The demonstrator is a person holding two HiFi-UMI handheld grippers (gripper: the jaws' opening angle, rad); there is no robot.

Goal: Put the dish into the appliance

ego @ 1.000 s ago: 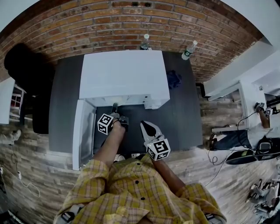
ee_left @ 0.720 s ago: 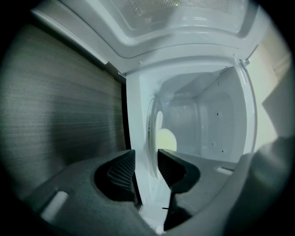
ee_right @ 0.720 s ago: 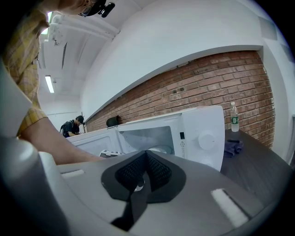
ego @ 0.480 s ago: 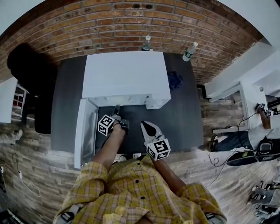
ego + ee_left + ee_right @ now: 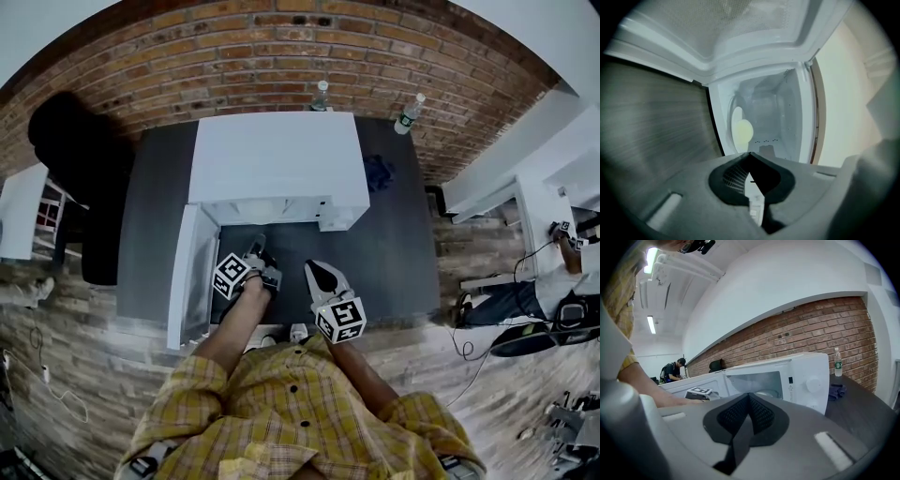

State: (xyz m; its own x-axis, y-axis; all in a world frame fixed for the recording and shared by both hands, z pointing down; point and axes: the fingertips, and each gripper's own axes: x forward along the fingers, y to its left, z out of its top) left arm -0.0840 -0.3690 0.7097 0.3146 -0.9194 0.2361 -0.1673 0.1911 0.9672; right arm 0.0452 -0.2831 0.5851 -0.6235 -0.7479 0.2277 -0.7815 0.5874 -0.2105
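While the microwave stands on the dark desk with its door swung open to the left, its cavity is open toward the near side. In the left gripper view the dish shows as a pale yellowish round shape, already inside the cavity and set against a white round rim. I cannot tell if this rim is a plate or the turntable. Nothing else is seen in the cavity.

The left gripper is just in front of the opening, apart from the dish, with its jaws closed together and nothing between them. The right gripper is nearer and more to the right, over the desk; its jaws are also closed and empty.

At the far edge of the desk two capped bottles stand upright by the brick wall. A blue cloth lies just right of the microwave.
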